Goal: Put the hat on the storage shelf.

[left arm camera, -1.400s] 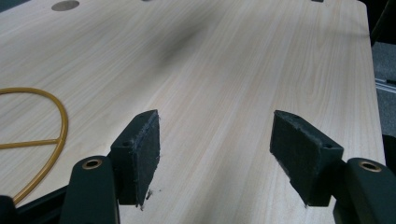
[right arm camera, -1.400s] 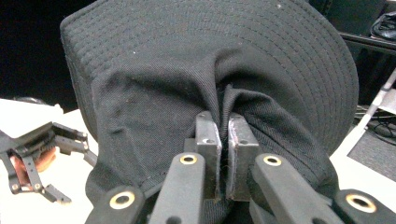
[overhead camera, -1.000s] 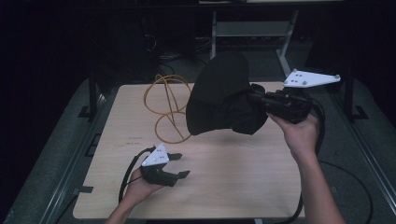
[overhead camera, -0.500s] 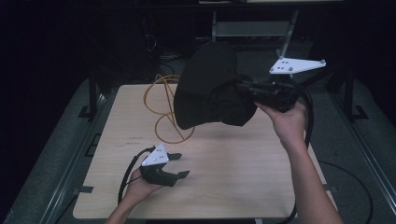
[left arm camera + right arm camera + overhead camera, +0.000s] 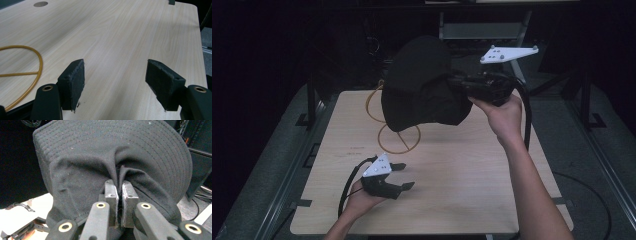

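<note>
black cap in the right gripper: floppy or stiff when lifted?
Likely mixed. The black cap bunches into a fold where the right gripper pinches it, so the crown looks soft. The stitched brim keeps its curve, probably stiffer. It hangs off one pinch, so likely light.

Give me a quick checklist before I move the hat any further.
1. Right gripper shut on the black hat: ok, crown fabric pinched between its jaws.
2. Hat clear of the table: ok, held above it.
3. Left gripper open and free: ok, nothing between its jaws.
4. Yellow cable clear of the hat: cannot tell, its loops run behind the hat in the high view.
5. Grip depth: cannot tell, only a small fold shows.
</note>
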`<state>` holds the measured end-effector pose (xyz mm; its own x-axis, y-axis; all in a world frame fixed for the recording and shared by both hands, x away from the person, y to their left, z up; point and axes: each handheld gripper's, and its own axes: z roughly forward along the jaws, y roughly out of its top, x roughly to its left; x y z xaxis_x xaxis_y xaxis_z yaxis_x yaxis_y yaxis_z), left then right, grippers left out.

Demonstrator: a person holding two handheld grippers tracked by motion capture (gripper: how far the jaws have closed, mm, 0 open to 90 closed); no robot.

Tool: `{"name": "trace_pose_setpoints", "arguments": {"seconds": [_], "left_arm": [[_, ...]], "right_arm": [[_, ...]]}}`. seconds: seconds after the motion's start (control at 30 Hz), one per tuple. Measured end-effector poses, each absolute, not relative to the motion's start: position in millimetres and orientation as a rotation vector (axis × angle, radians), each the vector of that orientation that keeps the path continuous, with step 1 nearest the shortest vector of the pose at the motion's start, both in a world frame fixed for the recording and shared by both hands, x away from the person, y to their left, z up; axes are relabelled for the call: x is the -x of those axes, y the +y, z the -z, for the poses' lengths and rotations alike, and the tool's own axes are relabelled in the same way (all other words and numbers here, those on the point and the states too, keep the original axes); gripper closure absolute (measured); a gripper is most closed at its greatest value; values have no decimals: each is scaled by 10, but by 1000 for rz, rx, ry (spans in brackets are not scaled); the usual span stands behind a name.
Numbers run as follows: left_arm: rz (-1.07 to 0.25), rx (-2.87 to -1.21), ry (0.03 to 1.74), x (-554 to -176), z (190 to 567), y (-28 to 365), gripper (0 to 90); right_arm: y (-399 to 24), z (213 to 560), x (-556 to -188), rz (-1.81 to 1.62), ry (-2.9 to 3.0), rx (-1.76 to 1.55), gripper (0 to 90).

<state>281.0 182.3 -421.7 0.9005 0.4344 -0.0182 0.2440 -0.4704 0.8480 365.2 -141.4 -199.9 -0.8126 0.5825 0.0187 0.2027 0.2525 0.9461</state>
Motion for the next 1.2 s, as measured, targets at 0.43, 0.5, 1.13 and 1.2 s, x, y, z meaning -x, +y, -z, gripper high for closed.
{"name": "trace_pose_setpoints", "arguments": {"seconds": [0.43, 0.5, 1.13, 1.2], "left_arm": [[-254, -2069, 488, -2814, 4204, 1853, 310], [-253, -2070, 491, -2817, 4202, 1861, 310], [-256, -2065, 493, -2841, 4208, 1881, 310], [-252, -2063, 497, -2839, 4212, 1874, 310]], "right_arm": [[-1143, 1901, -3835, -1582, 2229, -696, 853], [-1105, 1894, -3863, -1579, 2234, -692, 853], [-820, 1833, -4116, -1578, 2261, -682, 853], [-790, 1827, -4138, -1581, 2267, -687, 852]]}}
